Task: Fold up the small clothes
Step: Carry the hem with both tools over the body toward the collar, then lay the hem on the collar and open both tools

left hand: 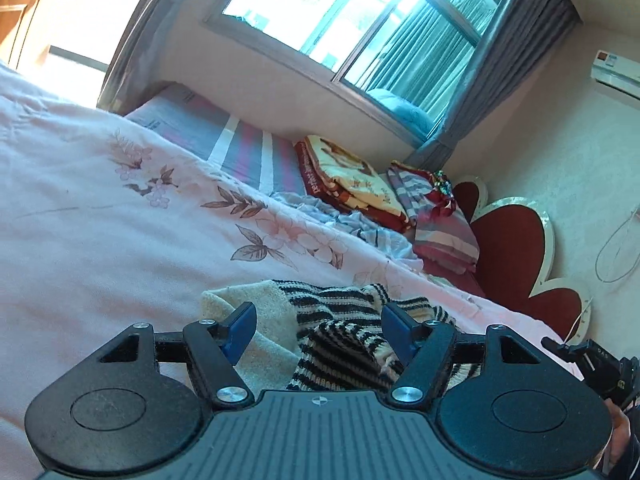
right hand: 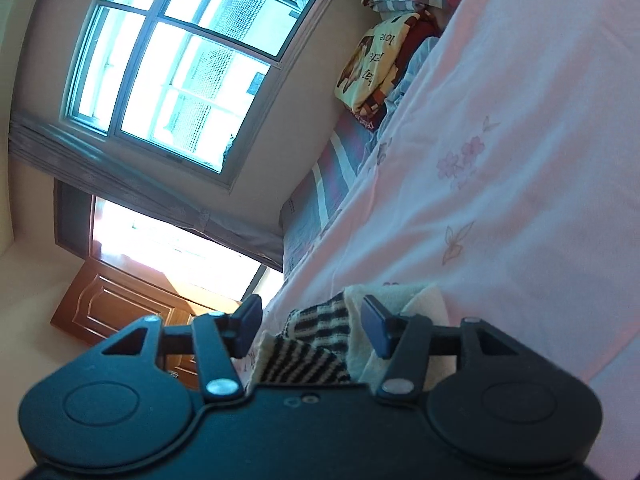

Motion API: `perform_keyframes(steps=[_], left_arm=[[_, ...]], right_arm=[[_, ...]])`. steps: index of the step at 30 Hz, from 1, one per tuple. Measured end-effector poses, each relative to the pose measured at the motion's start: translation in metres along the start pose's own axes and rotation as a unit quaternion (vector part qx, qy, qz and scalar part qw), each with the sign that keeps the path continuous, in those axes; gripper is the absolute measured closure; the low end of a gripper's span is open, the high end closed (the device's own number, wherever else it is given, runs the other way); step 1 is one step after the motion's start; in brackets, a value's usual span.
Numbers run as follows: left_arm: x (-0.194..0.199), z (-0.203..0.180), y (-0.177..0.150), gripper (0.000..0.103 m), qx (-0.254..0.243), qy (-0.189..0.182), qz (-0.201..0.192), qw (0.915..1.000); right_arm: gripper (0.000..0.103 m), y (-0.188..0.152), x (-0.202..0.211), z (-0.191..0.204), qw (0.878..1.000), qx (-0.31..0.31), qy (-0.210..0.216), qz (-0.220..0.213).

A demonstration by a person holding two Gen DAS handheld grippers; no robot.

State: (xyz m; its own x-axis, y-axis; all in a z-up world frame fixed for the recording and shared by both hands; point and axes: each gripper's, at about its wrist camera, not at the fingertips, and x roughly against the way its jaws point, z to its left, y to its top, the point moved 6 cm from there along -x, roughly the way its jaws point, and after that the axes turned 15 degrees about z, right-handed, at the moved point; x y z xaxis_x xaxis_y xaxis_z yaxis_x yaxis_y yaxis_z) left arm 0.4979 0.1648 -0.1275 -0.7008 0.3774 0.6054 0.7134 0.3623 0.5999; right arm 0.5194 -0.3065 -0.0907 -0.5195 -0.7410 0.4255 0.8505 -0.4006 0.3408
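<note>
Sweater lies on bed btwn parted, empty jaws of L gripper & R gripper.

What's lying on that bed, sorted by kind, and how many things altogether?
Striped knit garment: 1
Pink floral quilt: 1
Folded blankets: 2
Total: 4
</note>
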Motion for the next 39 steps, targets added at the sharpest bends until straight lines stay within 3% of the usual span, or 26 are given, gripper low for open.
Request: perform_keyframes(steps=[1,4,7,9,10,12,15,19,20,22,26,30,32,34,39], left_arm=[[0.006,0.001,-0.003,0.034,-0.003,-0.004,-0.004,1.0],[0.001,-0.007,-0.01,0.034,-0.066,0.026,0.034,0.9969],[-0.028,-0.017,-0.007,0.034,-0.103,0.089,0.095,0.9861],[-0.038,-0.018,0.002,0.034,-0.091,0.147,0.086,0.9812],[-0.036,-0.017,0.007,0.034,-0.075,0.147,0.073,0.9835],[-0.022,-0.019,0.014,0.034,-0.043,0.103,0.036,0.9931],[0.0,-0.023,0.014,0.034,-0.053,0.066,-0.001,0.9964],[-0.016,-0.025,0.009,0.037,-0.092,0.088,0.051,0.9905],[-0.028,-0.029,0.007,0.051,-0.108,0.099,0.079,0.986],[-0.044,-0.028,0.003,0.063,-0.12,0.129,0.118,0.9772],[-0.055,-0.033,0.005,0.064,-0.124,0.135,0.137,0.9735],[-0.057,-0.042,0.0,0.079,-0.166,0.161,0.142,0.9624],[-0.053,-0.046,-0.001,0.099,-0.177,0.167,0.132,0.961],[-0.051,-0.05,-0.003,0.099,-0.18,0.169,0.118,0.9619],[-0.03,-0.065,-0.007,0.099,-0.186,0.16,0.04,0.9685]], right_arm=[[0.049,-0.002,-0.005,0.006,0.999,0.028,-0.015,0.015],[0.049,-0.012,-0.023,0.019,0.989,0.104,-0.077,0.065],[0.05,-0.016,-0.044,0.029,0.977,0.148,-0.125,0.091],[0.05,-0.013,-0.055,0.031,0.977,0.139,-0.138,0.087],[0.051,-0.011,-0.06,0.031,0.977,0.133,-0.14,0.086],[0.051,-0.013,-0.062,0.034,0.977,0.135,-0.143,0.086],[0.051,-0.019,-0.06,0.038,0.968,0.163,-0.162,0.101],[0.051,-0.023,-0.065,0.041,0.962,0.175,-0.173,0.116],[0.052,-0.023,-0.064,0.039,0.961,0.177,-0.177,0.119],[0.052,-0.024,-0.066,0.04,0.957,0.187,-0.185,0.122],[0.052,-0.027,-0.07,0.045,0.947,0.213,-0.2,0.131],[0.063,-0.029,-0.076,0.048,0.931,0.255,-0.221,0.136],[0.071,-0.028,-0.077,0.047,0.927,0.264,-0.231,0.134],[0.097,-0.028,-0.074,0.049,0.926,0.272,-0.225,0.131],[0.097,-0.032,-0.058,0.066,0.918,0.316,-0.223,0.087]])
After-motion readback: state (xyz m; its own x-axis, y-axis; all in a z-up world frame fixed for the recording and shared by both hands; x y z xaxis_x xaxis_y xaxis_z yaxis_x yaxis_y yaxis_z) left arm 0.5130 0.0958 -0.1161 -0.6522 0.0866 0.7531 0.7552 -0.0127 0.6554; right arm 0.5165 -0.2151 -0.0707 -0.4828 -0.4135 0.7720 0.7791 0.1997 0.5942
